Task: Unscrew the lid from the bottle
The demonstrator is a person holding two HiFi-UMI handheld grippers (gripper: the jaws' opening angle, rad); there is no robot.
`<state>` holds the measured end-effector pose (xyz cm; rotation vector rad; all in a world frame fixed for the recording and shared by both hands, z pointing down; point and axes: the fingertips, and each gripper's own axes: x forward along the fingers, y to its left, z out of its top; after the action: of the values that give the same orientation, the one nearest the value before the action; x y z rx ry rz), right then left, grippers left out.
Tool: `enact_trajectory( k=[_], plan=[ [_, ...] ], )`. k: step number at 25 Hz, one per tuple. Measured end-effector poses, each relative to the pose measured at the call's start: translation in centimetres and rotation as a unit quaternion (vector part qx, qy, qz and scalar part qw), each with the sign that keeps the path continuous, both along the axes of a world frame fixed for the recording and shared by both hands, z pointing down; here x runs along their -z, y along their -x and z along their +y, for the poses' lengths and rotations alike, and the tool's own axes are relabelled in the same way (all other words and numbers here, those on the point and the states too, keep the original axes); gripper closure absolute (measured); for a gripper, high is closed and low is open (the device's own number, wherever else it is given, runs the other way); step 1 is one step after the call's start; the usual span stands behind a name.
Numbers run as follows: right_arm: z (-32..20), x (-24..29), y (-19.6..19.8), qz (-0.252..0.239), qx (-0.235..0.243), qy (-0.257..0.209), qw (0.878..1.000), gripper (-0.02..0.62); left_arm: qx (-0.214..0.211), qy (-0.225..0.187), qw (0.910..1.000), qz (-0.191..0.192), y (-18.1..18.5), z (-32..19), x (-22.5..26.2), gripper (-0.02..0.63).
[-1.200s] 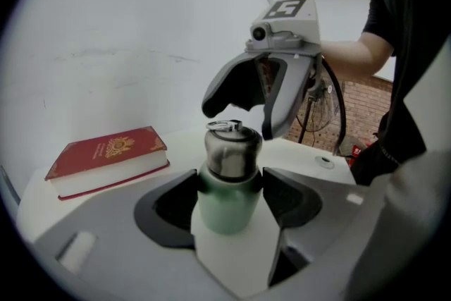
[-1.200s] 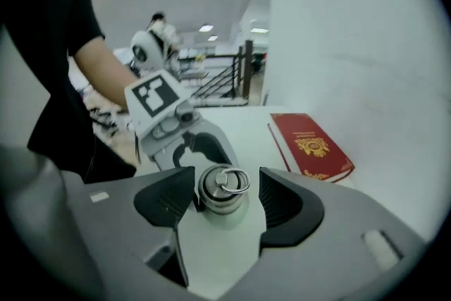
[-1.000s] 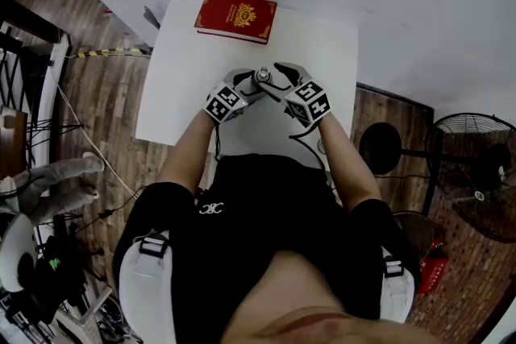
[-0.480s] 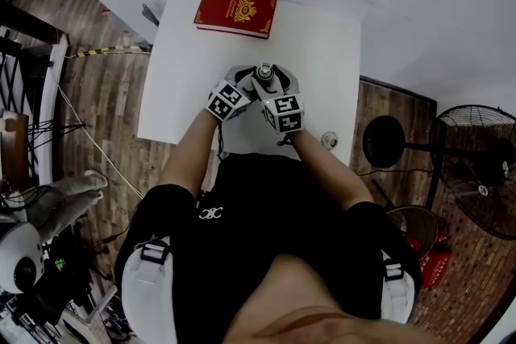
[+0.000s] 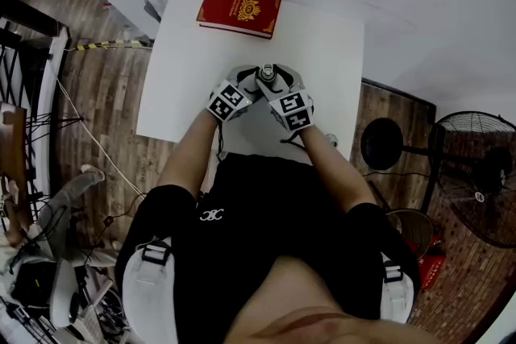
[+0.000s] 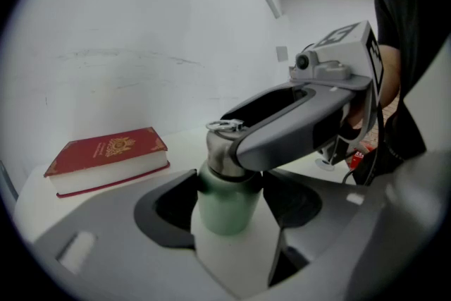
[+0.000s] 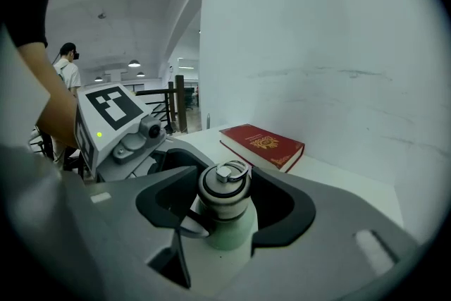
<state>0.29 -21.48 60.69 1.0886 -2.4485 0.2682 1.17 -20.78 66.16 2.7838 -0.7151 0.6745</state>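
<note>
Swung in since a second ago: right gripper [image 7: 224, 199], then out at the right of the bottle [image 6: 227, 192] and angled, now straight behind it and close beside the left gripper [image 6: 230, 215]. Has just been narrowing its jaws, with the lid [image 7: 224, 180] between them. By its own view, pads laid against the steel cap on both sides, so read as a grip, if a light one. Straddles the cap just above the green shoulder and leaves the ring on top free.

No shift at the left gripper from the earlier pictures. Clamped low on the green body, pads against both flanks. Keeps the bottle upright near the middle of the white table [image 5: 185, 84], toward the person's edge.

Looks like the setup for unscrewing is complete: body braced below, cap seized above. Calls next, by this reading, for a twist of the right wrist about the bottle's axis with the left held firm. Lid seated on the neck, no gap to be seen, so probably no thread loosened yet.

Further out: red book [image 5: 240, 10] flat at the table's far edge, well apart from the bottle. Standing fan [image 5: 476, 177] over the wooden floor [image 5: 105, 109] to the right.
</note>
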Motion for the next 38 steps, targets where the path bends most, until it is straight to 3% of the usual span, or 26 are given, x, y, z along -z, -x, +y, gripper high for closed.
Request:
enact_trajectory(
  k=[5,9,12,16,18,20,22,25,28,30,34,38],
  plan=[
    [0.1,0.0,0.2,0.009,0.065,0.007,0.998,0.353,0.001,-0.001,1.0000,0.005,0.0,0.1,0.1,0.264],
    [0.5,0.3,0.5,0.036,0.177,0.012,0.984,0.353,0.003,0.000,0.9999,0.010,-0.1,0.2,0.5,0.264],
    [0.8,0.4,0.8,0.063,0.277,0.021,0.959,0.353,0.002,-0.001,0.9999,0.010,0.0,0.1,0.6,0.264],
    [1.0,-0.3,1.0,0.095,0.394,0.044,0.913,0.353,0.005,0.003,1.0000,0.005,0.1,0.0,0.0,0.264],
    [1.0,-0.6,1.1,0.118,0.440,0.047,0.889,0.354,0.004,0.005,1.0000,-0.003,0.1,-0.2,-0.2,0.264],
    [1.0,-0.7,1.0,0.138,0.459,0.051,0.876,0.354,0.006,0.009,0.9999,-0.008,-0.1,-0.3,-0.3,0.264],
    [1.0,-0.7,1.0,0.140,0.446,0.053,0.883,0.351,0.009,0.010,0.9999,-0.010,-0.2,-0.3,-0.4,0.264],
    [1.0,0.6,0.5,0.062,0.377,0.064,0.922,0.342,0.014,0.011,0.9998,-0.011,-0.1,-0.3,-0.5,0.264],
    [0.5,3.1,-0.6,-0.058,0.258,0.045,0.963,0.336,0.018,0.009,0.9997,-0.010,0.0,-0.2,-0.4,0.264],
    [0.3,3.8,-1.3,-0.102,0.170,0.018,0.980,0.337,0.022,0.009,0.9997,-0.010,0.0,-0.2,-0.4,0.264],
    [1.0,2.6,-1.6,-0.107,0.046,-0.004,0.993,0.337,0.028,0.009,0.9995,-0.009,-0.1,-0.2,-0.3,0.264],
    [0.1,1.2,-1.1,-0.094,-0.015,-0.003,0.995,0.337,0.030,0.010,0.9994,-0.012,0.0,-0.1,-0.4,0.264]
  ],
)
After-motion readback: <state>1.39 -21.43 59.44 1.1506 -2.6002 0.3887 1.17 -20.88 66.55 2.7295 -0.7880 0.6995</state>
